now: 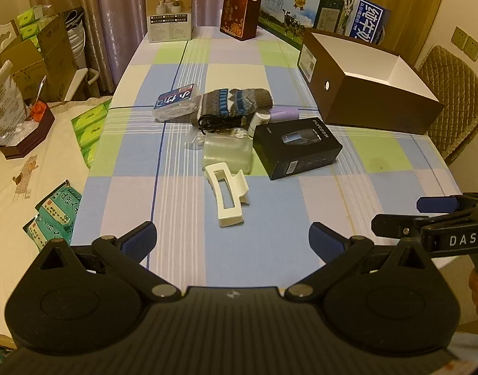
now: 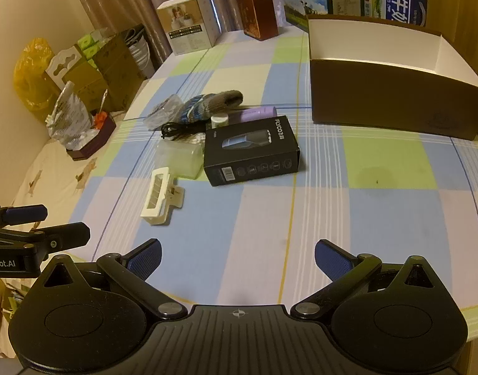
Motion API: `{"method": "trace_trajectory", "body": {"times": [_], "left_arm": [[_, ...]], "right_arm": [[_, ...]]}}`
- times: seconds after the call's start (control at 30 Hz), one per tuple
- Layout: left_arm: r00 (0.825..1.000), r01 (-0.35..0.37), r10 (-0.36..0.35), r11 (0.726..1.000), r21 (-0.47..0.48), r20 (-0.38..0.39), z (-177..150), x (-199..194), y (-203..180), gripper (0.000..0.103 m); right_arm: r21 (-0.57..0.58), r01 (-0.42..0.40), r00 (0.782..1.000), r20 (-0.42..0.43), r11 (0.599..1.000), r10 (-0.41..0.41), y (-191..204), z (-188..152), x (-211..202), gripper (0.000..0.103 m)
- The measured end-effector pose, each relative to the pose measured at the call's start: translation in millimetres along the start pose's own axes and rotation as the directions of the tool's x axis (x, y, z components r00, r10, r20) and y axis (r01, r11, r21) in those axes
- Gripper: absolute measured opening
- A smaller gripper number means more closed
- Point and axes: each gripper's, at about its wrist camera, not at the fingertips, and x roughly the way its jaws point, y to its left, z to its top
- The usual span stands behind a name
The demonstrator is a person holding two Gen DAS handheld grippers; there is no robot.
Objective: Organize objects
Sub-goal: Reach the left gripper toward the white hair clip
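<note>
While both grippers hover low over the near edge of the checked tablecloth (image 1: 182,187), each one has its two blue-padded fingers spread wide and holds nothing. In the left wrist view, the left gripper (image 1: 232,239) has the white hair claw (image 1: 228,195) lying just ahead of the gap between its fingers, a little nearer to the right finger than to the left one. Further ahead of the fingers, beyond the claw, a frosted plastic case (image 1: 228,153) lies flat, and the black shaver box (image 1: 297,147) lies just beside it, ahead of the right finger. Behind these sit a coiled black cable (image 1: 218,123), a knitted sock (image 1: 236,103), a purple tube (image 1: 284,114) and a clear pack of cotton swabs (image 1: 176,101), all close together. The open brown box (image 1: 364,106) stands far ahead and to the right of the fingers, well apart from the small things. The right gripper (image 1: 395,215) comes in from the right side of this view, beside the left gripper's right finger. In the right wrist view, the right gripper (image 2: 237,257) has only bare cloth between its fingers; the hair claw is ahead of its left finger, the shaver box is ahead of the gap, and the brown box is ahead of the right finger. I cannot tell what is inside the brown box.
</note>
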Motion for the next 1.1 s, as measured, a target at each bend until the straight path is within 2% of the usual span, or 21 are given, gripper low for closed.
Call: {"method": "trace_trajectory", "body": {"times": [0.63,1.1], "left_arm": [[1.000,-0.020,0.019,1.000,-0.014,-0.020,16.7,13.9,-4.4,0.102],[0.997,-0.056,0.055,0.998,-0.034,-0.051,29.0,38.0,-7.5,0.102]], "right_arm": [[-0.032,-0.019,1.000,-0.020,0.999,0.018,-9.7,20.5,12.1,0.101],[-0.040,-0.019,0.999,-0.046,0.999,0.017,-30.1,39.6,29.8,0.101]]}}
